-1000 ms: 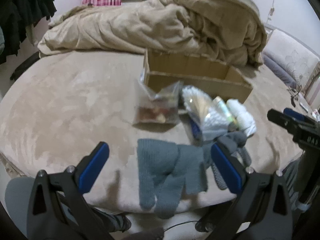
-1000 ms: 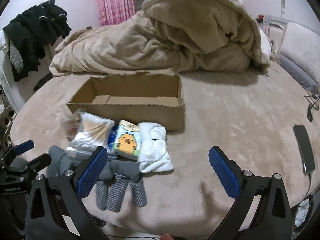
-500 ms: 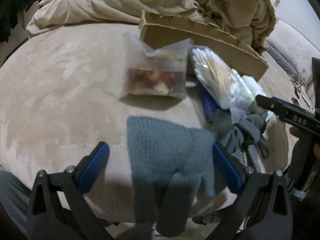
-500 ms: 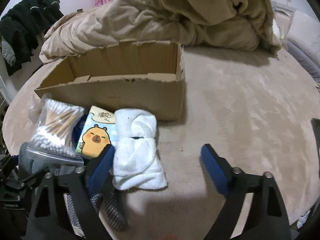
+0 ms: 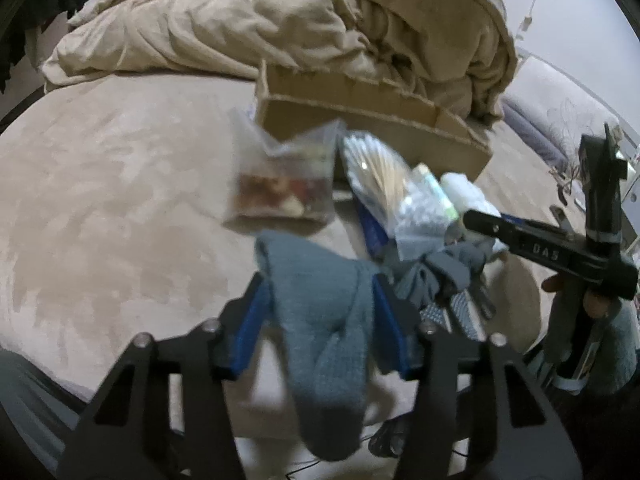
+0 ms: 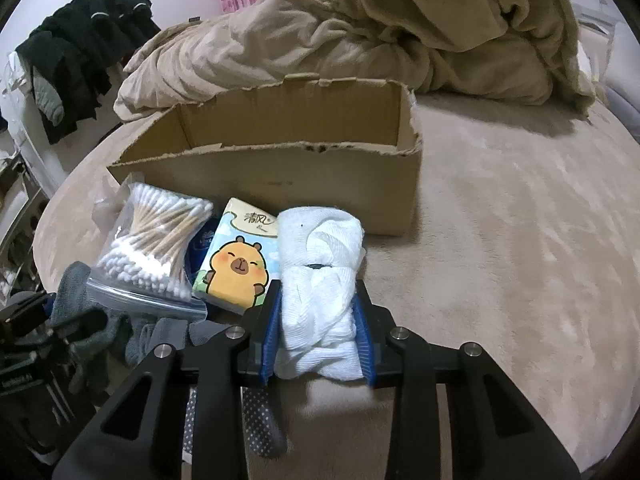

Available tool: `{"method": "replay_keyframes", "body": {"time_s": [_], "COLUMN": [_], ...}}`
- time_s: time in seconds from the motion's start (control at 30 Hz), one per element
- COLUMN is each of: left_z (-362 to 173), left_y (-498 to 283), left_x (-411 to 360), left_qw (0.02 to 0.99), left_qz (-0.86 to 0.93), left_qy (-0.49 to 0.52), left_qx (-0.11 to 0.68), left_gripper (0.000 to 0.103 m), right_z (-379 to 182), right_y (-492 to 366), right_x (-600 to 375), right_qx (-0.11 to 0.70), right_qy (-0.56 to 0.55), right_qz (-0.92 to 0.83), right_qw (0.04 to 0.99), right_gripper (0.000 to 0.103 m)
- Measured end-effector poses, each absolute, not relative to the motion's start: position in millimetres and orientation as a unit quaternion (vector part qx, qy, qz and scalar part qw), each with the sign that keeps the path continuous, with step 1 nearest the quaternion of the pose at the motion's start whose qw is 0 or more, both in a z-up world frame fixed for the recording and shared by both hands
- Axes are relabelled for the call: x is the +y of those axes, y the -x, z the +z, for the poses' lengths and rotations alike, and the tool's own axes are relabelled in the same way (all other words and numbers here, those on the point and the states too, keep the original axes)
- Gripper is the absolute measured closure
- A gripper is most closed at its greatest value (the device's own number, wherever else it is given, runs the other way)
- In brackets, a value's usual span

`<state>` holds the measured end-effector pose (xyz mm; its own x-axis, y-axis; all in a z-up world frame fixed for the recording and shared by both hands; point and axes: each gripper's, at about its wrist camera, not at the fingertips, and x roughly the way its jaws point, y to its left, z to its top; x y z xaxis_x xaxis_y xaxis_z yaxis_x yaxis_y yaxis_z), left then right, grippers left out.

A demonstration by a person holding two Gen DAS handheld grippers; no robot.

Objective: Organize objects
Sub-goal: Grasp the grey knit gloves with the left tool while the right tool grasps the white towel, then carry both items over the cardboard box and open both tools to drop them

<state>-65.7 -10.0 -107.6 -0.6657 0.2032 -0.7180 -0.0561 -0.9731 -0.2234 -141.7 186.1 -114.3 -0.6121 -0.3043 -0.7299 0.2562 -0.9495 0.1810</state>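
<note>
My left gripper (image 5: 320,316) is shut on a blue-grey knit glove (image 5: 324,328), which bunches between the blue pads and hangs over the bed's front edge. My right gripper (image 6: 318,320) is shut on a rolled white towel (image 6: 320,280) lying on the bed. An open cardboard box (image 6: 280,152) stands behind the items; it also shows in the left wrist view (image 5: 360,120). In front of it lie a bag of cotton swabs (image 6: 152,240), a tissue pack with a cartoon bear (image 6: 240,260), dark grey gloves (image 6: 100,320) and a clear bag of snacks (image 5: 280,192).
A heaped beige blanket (image 6: 360,32) fills the back of the round beige bed (image 6: 520,220). Dark clothes (image 6: 80,52) hang at the far left. The right gripper's body (image 5: 560,256) shows at the right of the left wrist view.
Both grippers have closed: the left on the blue-grey glove, the right on the white towel. Both moved forward and down toward the items.
</note>
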Motion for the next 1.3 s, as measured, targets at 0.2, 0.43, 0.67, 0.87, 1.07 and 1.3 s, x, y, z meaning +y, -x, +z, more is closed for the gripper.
{"method": "replay_keyframes", "body": {"time_s": [0.2,0.43,0.67,0.87,1.07,1.3], "left_z": [-95.9,-81.7,-71.6,-46.9,-8.3,27.9], "left_y": [54.6,49.9,42.0,35.6,32.3,49.9], "left_x": [-14.4,-10.7,1.2,-5.8,-8.0,-9.4], "left_qw": [0.079,0.086,0.104,0.105,0.118,0.124], "left_qz": [0.914,0.921,0.925,0.933,0.945,0.957], "left_qy": [0.387,0.368,0.356,0.331,0.291,0.249], "left_qx": [-0.095,-0.092,-0.082,-0.093,-0.09,-0.084], "left_gripper": [0.062,0.071,0.081,0.082,0.082,0.082], "right_z": [-91.0,-65.0,-57.0,-43.2,-25.4,-4.9], "right_y": [130.4,118.1,112.6,106.2,107.6,116.8], "right_x": [194.5,195.1,194.5,194.3,191.1,188.1], "right_qx": [-0.043,-0.041,-0.044,-0.044,-0.041,-0.036], "right_qy": [-0.387,-0.362,-0.354,-0.339,-0.318,-0.292], "right_qz": [-0.909,-0.919,-0.921,-0.927,-0.933,-0.941], "right_qw": [0.147,0.152,0.155,0.157,0.162,0.167], "right_gripper": [0.069,0.069,0.069,0.069,0.068,0.068]}}
